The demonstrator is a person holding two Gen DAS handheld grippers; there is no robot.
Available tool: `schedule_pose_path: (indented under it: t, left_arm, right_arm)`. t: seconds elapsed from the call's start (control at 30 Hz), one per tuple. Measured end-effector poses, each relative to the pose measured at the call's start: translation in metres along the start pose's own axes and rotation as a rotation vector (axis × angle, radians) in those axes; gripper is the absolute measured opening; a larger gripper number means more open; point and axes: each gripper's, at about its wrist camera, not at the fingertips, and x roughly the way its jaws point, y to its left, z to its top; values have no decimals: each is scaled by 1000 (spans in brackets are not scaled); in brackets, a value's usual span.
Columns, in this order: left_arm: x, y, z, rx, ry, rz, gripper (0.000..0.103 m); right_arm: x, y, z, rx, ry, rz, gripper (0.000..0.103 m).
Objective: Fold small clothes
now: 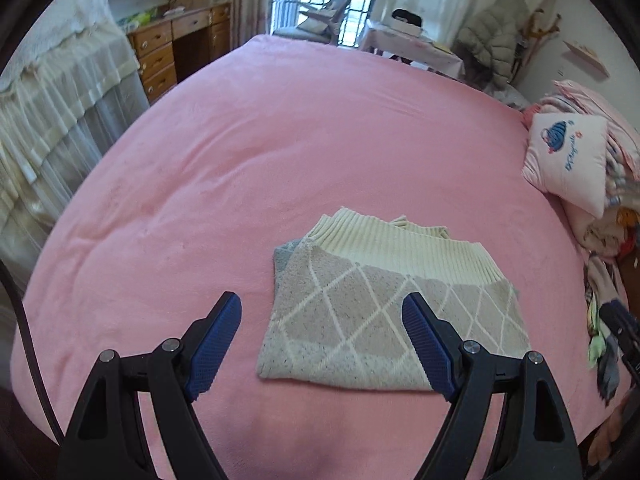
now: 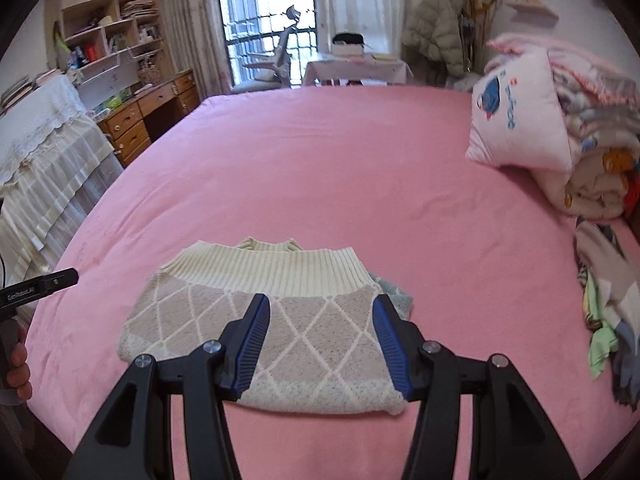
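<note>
Left gripper (image 1: 322, 308) fingers spread wide, empty; right gripper (image 2: 320, 312) likewise.

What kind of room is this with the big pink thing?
It looks like a bedroom. The big pink thing is a bed, with a pillow at one side. A wooden desk with drawers and curtains by the window fit that too.

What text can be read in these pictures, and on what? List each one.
"GenRobot.AI": white letters on the black body of the left gripper, at the left edge of the right wrist view.
Blue embroidered script on the pink pillow, beside a cartoon figure: too small and tilted to read.
Nothing readable on the folded sweater.
</note>
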Motion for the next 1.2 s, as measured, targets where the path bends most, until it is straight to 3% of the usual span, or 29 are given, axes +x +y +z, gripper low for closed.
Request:
schedule_pose_path:
  t: [0.17, 0.3, 0.33, 0.4, 0.5, 0.53, 0.67, 0.8, 0.93, 1.07, 1.17, 1.2]
  left_arm:
    - [-23, -18, -18, 60, -45, -39, 87]
    - [4, -35, -44, 112, -52, -29, 88]
    - [16, -39, -51, 111, -41, -29, 87]
    - [47, -42, -69, 99, 4, -30, 87]
    - [92, -44, -94, 94, 82, -13, 66]
    - [105, -44, -100, 94, 109, -4, 60]
    - [142, -35, -119, 79, 164, 64, 58]
    - [152, -9, -120, 33, 191, 44, 58]
    - [151, 15, -117, 24, 200, 9, 58]
    - [157, 39, -121, 17, 221, -7, 58]
    - [158, 48, -121, 15, 243, 4, 59]
    - [157, 50, -121, 20, 247, 9, 59]
  right_arm:
    - [-24, 29, -10, -81, -71, 37, 54]
    - [2, 52, -33, -117, -54, 79, 53]
    - [10, 56, -39, -119, -43, 86, 49]
    - [45, 67, -57, -118, 20, 100, 38]
    - [97, 76, -85, -104, 130, 111, 17]
    - [118, 79, -96, -98, 175, 108, 14]
    - [162, 81, -126, -85, 262, 82, 12]
    - [166, 58, -135, -60, 260, 52, 8]
    - [164, 4, -142, 5, 274, 19, 0]
    - [160, -48, -153, 84, 289, 61, 0]
    - [151, -59, -155, 106, 280, 79, 0]
    - [147, -58, -154, 97, 275, 31, 0]
